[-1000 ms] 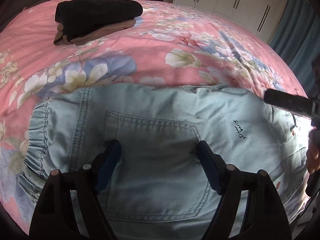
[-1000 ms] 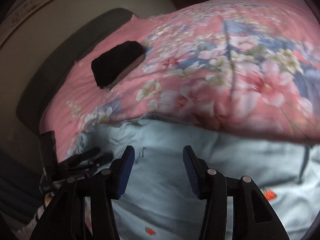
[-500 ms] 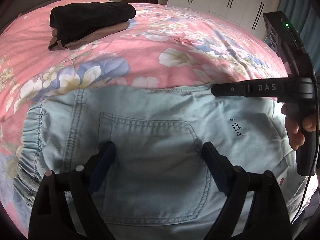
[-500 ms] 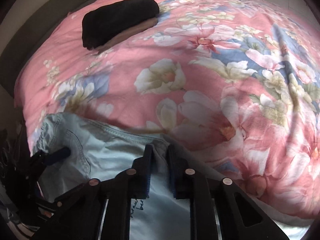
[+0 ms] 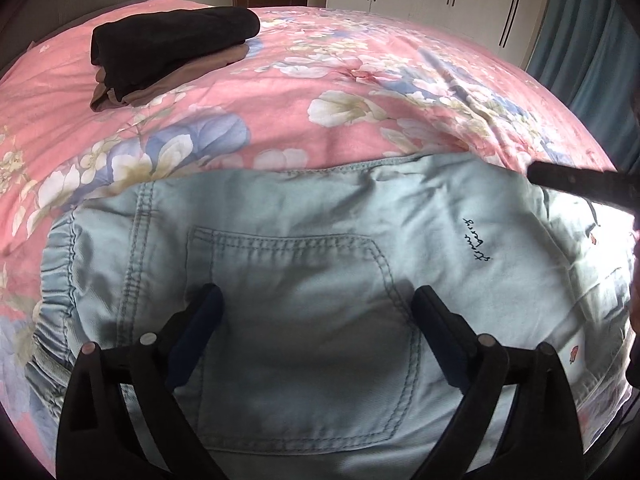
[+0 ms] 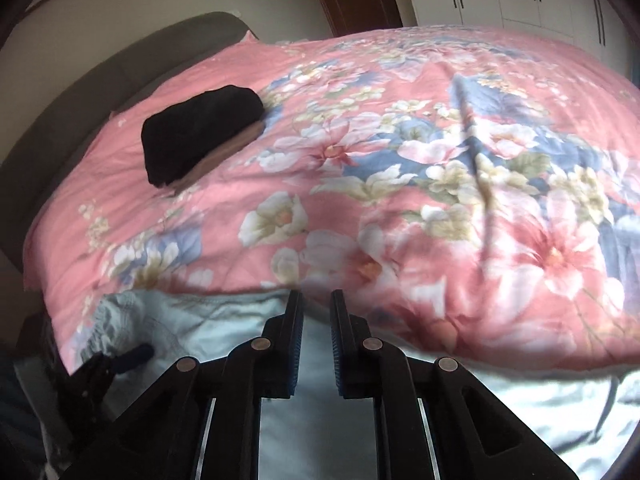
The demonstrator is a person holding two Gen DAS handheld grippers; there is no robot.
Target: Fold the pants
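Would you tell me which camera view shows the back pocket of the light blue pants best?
The left wrist view: the back pocket lies fully in sight on the light blue pants, stitching sharp. The right wrist view shows only blurred pants fabric, no pocket discernible.

Daylight, fairly bright, coming in from the right: pants [image 5: 320, 248] blow out to near white at the right edge in the left wrist view and along the bottom in the right wrist view. Left gripper [image 5: 316, 300] fingers throw soft shadows onto the denim. Left wrist view mostly sharp; pocket stitching and script print readable. Right wrist view is motion-blurred, worst on the bedspread [image 6: 400, 168] flowers low right. Heavy fisheye bowing in both, dark vignette in the corners. Folded dark clothes [image 5: 168, 44] crushed to black, no detail.
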